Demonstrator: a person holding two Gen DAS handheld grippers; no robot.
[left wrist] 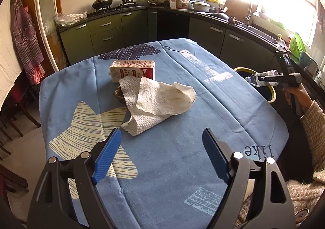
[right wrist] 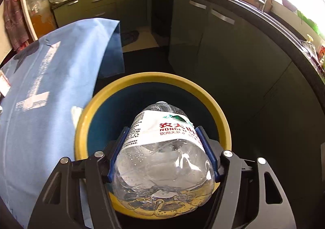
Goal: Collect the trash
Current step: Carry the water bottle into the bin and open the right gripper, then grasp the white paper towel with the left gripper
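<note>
Right gripper [right wrist: 162, 137]: blue fingers pinch a clear plastic bottle [right wrist: 162, 147] at its label band, neck pointing away from the camera.
Bottle position: held above the mouth of the yellow-rimmed bin [right wrist: 97, 103], which stands just beside the table edge at 3 o'clock in the left wrist view.
Left gripper [left wrist: 161, 137]: fingers spread wide, holding nothing, above the blue tablecloth [left wrist: 182, 97].
Paper towel [left wrist: 158, 101]: crumpled, at 12 o'clock of the left gripper.
Carton [left wrist: 132, 69]: lying just behind the towel, touching it.
Dark tray [left wrist: 119, 93]: mostly hidden under the towel.
</note>
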